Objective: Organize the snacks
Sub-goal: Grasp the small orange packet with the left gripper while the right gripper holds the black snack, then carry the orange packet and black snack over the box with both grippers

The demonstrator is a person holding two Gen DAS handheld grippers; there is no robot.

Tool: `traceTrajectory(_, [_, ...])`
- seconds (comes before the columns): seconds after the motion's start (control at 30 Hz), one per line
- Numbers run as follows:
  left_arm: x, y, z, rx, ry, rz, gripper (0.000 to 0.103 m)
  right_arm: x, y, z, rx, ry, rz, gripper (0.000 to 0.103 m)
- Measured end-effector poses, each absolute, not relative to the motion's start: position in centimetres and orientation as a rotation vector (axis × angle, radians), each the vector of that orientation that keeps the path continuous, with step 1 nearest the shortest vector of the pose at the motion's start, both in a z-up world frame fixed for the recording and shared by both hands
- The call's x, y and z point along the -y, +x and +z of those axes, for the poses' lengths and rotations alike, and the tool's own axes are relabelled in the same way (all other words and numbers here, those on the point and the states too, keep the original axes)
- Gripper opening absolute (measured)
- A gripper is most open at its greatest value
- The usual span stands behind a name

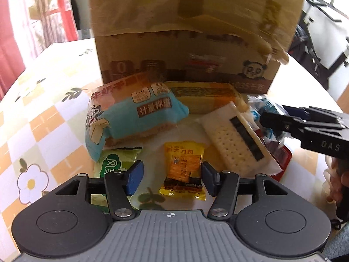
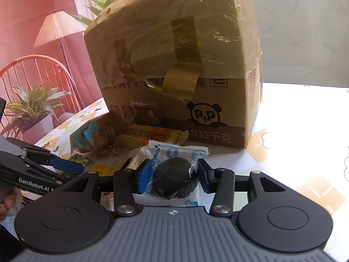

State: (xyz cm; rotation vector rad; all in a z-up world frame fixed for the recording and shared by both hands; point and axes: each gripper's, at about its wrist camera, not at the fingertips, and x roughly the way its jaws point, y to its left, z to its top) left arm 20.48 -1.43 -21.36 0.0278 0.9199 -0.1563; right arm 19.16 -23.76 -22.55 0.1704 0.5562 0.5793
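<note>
- Left gripper (image 1: 172,178): jaws spread, released, nothing between the blue pads; it hovers over the near edge of the snack pile
- Small yellow packet (image 1: 184,170) lies flat on the tablecloth (image 1: 43,118), in the gap between the left pads, touching neither
- Green packet (image 1: 113,163) sits just beside it, partly under the left-hand finger
- Blue-and-orange bread bag (image 1: 133,113) rests tilted behind the green packet, leaning toward the cardboard box (image 1: 185,50)
- Long yellow wrapped bar (image 1: 207,96) lies against the foot of the box, behind the bread bag
- White cracker pack (image 1: 235,139) with dark stripe lies slanted to the right of the yellow packet, atop a red-edged wrapper
- Right gripper (image 2: 172,174): clenched on a blue-and-white cookie packet (image 2: 174,174) holding a dark round cookie; both pads press its sides
- Cookie packet is near the front of the pile, in front of the box; whether it is lifted off the table cannot be told
- Box is taped shut on top, with a panda print on the front
- Background: potted plant (image 2: 30,111), floor lamp (image 2: 59,28)
</note>
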Motion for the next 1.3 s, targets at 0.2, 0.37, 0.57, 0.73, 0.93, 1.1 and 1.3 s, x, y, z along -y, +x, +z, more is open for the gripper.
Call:
traceTrajectory(0.2, [2.3, 20.7, -21.7, -0.893, 0.084, -0.160, 0.060, 23.7, 19.2, -22.6, -0.558, 0.169, 0.578, 0.048])
traceTrajectory(0.37, [2.8, 20.6, -21.7, -0.859, 0.111, -0.207, 0.035, 23.7, 19.2, -22.6, -0.560, 0.165, 0.574, 0.048])
traceTrajectory(0.57, [2.1, 20.2, -21.6, -0.848, 0.058, -0.205, 0.033, 23.6, 19.3, -22.6, -0.565, 0.162, 0.569, 0.048])
traceTrajectory(0.73, [1.5, 19.9, -21.3, -0.836, 0.045, -0.191, 0.033, 23.6, 19.5, -22.7, -0.575, 0.168, 0.561, 0.048])
traceTrajectory(0.93, [1.4, 19.6, -21.0, -0.824, 0.043, -0.200, 0.033, 23.6, 19.5, -22.7, -0.576, 0.169, 0.559, 0.048])
traceTrajectory(1.1, [1.4, 19.5, -20.8, -0.813, 0.039, -0.209, 0.033, 23.6, 19.5, -22.7, -0.574, 0.167, 0.557, 0.048])
traceTrajectory(1.3, [1.7, 18.7, -19.2, -0.781, 0.061, -0.259, 0.033, 23.5, 18.6, -22.0, -0.546, 0.137, 0.542, 0.048])
